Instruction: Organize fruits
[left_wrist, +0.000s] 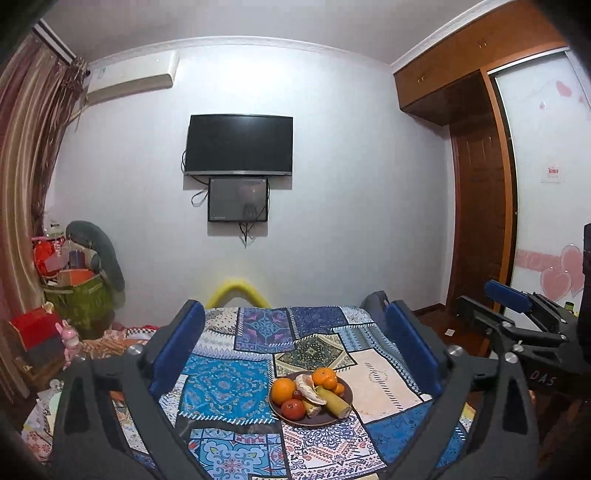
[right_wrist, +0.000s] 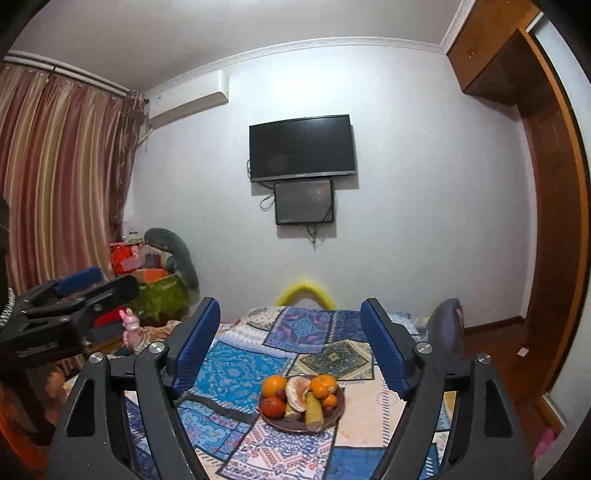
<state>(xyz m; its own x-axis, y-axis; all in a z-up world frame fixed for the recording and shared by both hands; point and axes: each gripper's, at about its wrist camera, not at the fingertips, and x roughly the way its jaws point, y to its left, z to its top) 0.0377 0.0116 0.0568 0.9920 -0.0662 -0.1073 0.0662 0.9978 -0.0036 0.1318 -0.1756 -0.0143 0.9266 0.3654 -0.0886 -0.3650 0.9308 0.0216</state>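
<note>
Each hand-held tool is built of matte black plastic arms with long triangular cut-outs. The left gripper (left_wrist: 295, 343) carries two ribbed royal-blue pads on its fingers (left_wrist: 177, 343), and round silver screw heads sit at the linkage joints just behind the pads. The right gripper (right_wrist: 291, 347) has the same black frame, blue ribbed pads and silver screws. Seen from the side beyond the left gripper's right finger, its black body bears pale lettering reading "DAS".
</note>
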